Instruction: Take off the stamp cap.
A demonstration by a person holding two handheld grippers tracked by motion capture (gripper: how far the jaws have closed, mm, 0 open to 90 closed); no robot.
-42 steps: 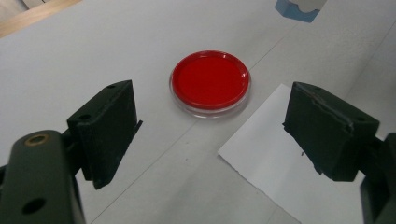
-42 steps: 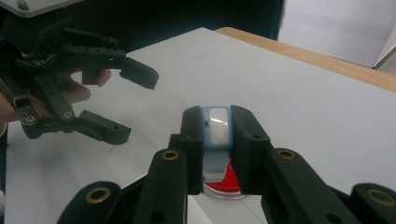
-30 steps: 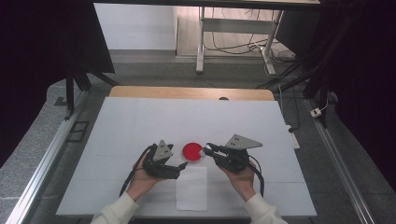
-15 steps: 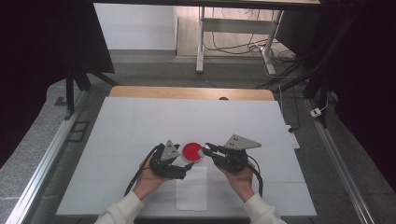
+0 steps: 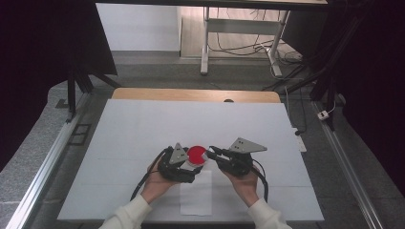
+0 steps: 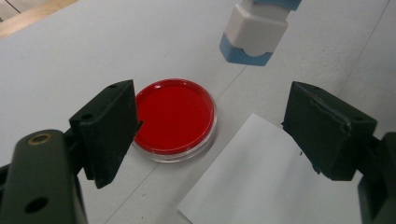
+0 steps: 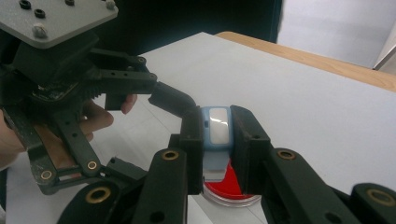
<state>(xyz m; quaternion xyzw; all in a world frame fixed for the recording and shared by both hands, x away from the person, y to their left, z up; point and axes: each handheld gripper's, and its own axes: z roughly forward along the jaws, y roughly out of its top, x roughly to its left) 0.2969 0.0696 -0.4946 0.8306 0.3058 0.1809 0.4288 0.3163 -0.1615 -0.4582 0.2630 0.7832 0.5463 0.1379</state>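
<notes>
Left gripper [image 5: 188,164] now nearer than a second ago, jaws spread wide, empty, red petri dish [image 6: 173,116] just inside its left jaw. Right gripper [image 7: 218,133] clamped on blue-and-white device [image 7: 217,128], hovering over the dish's far rim; likely bracing the dish next.

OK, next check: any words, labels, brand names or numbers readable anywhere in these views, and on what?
None can be read.
Red petri dish: no print on lid or rim.
White paper sheet: blank.
Blue-and-white device held in the right hand-held gripper: its pale panel shows only glare, no characters.
Left hand-held gripper: open, plain black, no marking.
</notes>
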